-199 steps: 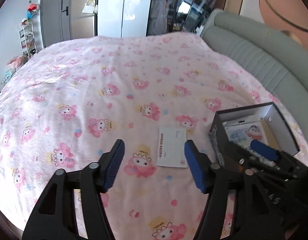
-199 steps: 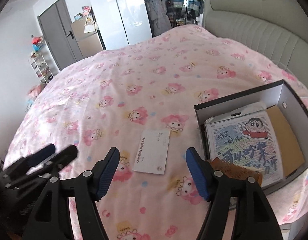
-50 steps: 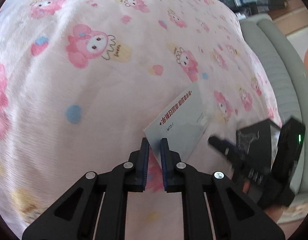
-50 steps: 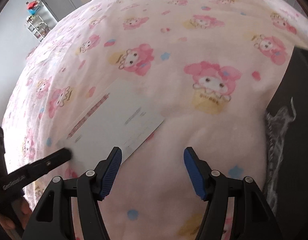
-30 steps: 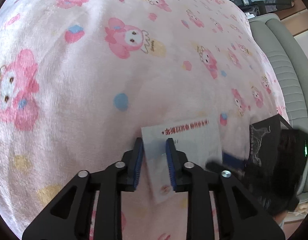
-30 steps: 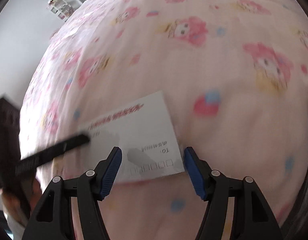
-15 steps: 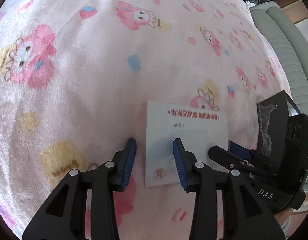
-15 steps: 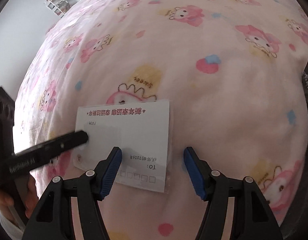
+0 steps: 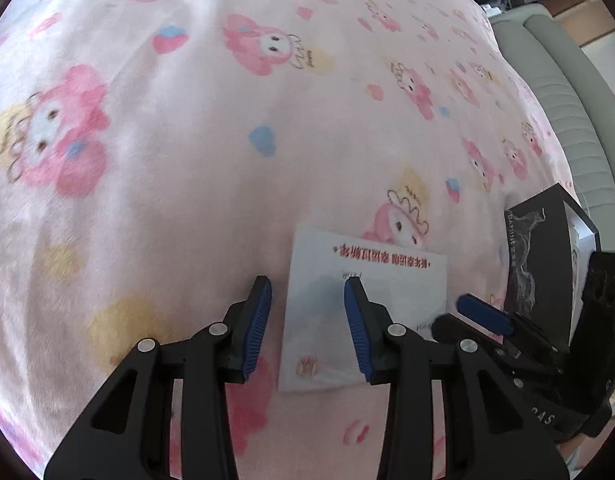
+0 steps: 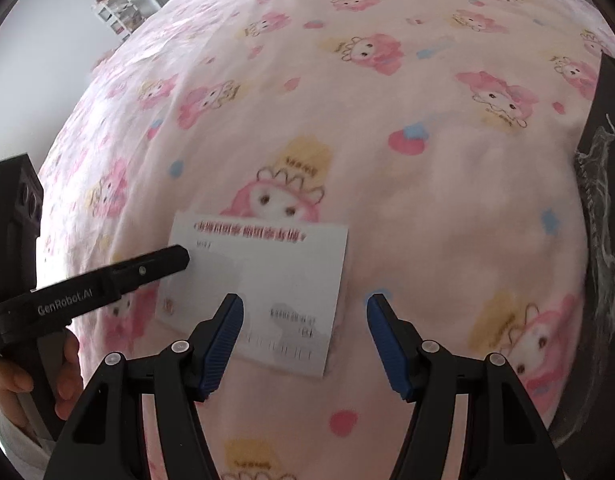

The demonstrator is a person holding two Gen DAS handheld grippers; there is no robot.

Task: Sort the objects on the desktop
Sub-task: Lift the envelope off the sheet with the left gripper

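A white envelope (image 9: 367,300) with red print lies flat on the pink cartoon bedspread (image 9: 187,160); it also shows in the right wrist view (image 10: 263,280). My left gripper (image 9: 307,300) is open, its jaws straddling the envelope's left edge without gripping it. My right gripper (image 10: 305,304) is open over the envelope's right end. The left gripper also shows in the right wrist view (image 10: 159,262), at the envelope's left edge. A black box (image 9: 539,256) stands to the right of the envelope.
The box's dark side (image 10: 603,184) fills the right edge of the right wrist view. A grey padded headboard (image 9: 567,92) runs behind the bed. A shelf (image 10: 115,12) stands far off by the wall.
My left gripper, shut on the envelope's corner earlier, has opened and let it go. The envelope has turned and now lies flat. My right gripper has drawn close over its right end.
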